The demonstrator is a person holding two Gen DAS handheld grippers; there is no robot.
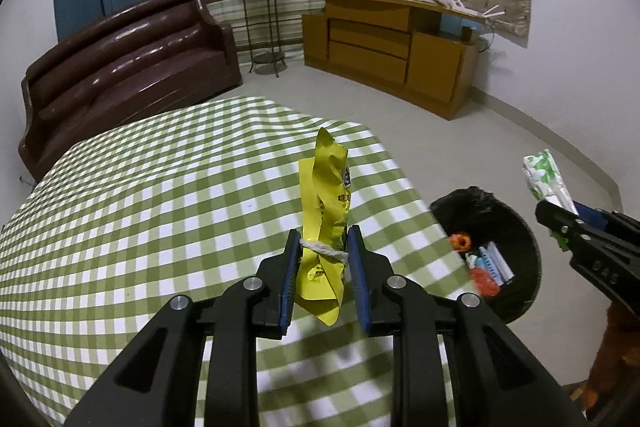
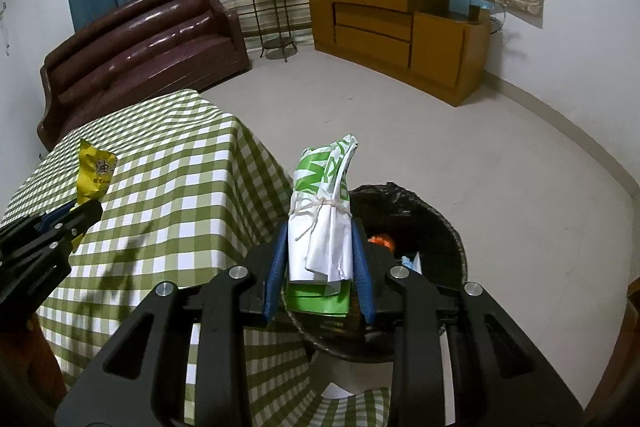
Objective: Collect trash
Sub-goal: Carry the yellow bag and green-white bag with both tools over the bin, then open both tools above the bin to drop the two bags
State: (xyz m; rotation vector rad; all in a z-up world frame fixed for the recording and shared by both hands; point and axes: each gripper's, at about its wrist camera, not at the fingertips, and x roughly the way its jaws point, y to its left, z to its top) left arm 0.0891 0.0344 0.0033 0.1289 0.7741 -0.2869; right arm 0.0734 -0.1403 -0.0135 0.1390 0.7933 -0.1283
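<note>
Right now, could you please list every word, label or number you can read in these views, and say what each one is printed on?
"油": a black character on the yellow wrapper held in the left gripper; its other print is too blurred to read.
"DAS", roughly: embossed on the right gripper, seen from the left wrist view; uncertain.
Large green lettering on the white and green wrapper in the right gripper: folded and cut off, not readable.

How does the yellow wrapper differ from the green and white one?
The yellow wrapper is crumpled and thin, held over the checked table; the green and white wrapper is a thicker folded bundle held above the black bin. Both are tied with white string and clamped between jaws.
</note>
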